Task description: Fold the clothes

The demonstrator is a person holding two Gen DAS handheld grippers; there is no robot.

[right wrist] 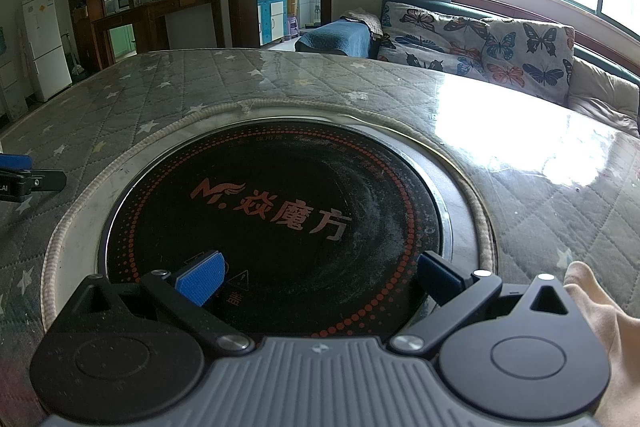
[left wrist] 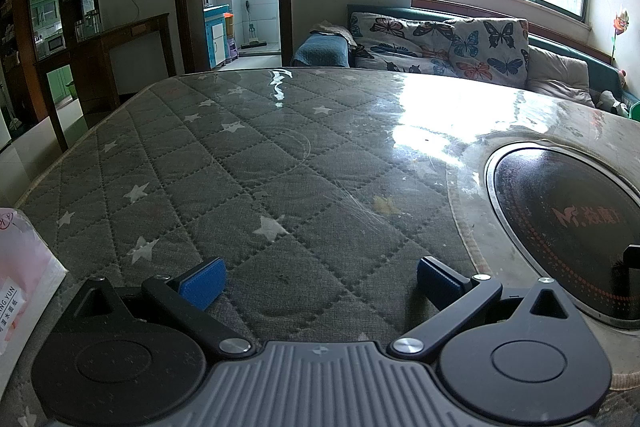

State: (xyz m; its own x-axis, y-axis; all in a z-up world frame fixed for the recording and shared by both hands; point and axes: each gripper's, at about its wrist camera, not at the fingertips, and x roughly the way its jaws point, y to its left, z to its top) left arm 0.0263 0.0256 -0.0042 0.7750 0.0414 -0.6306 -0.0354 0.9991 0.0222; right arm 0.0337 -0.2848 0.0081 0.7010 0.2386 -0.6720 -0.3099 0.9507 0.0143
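Observation:
No garment is spread on the table in either view. A pale beige cloth (right wrist: 604,331) shows at the right edge of the right wrist view, beside my right gripper. My left gripper (left wrist: 320,283) is open and empty, low over the grey star-quilted table cover (left wrist: 240,167). My right gripper (right wrist: 320,279) is open and empty, over the near edge of the round black cooktop (right wrist: 276,211) set in the table. The left gripper's blue fingertip (right wrist: 16,161) shows at the left edge of the right wrist view.
The cooktop (left wrist: 568,227) lies right of the left gripper. A pink-and-white paper packet (left wrist: 20,279) lies at the table's left edge. A sofa with butterfly cushions (left wrist: 448,43) stands behind the table under the window. A wooden counter (left wrist: 128,55) and a doorway are at the back left.

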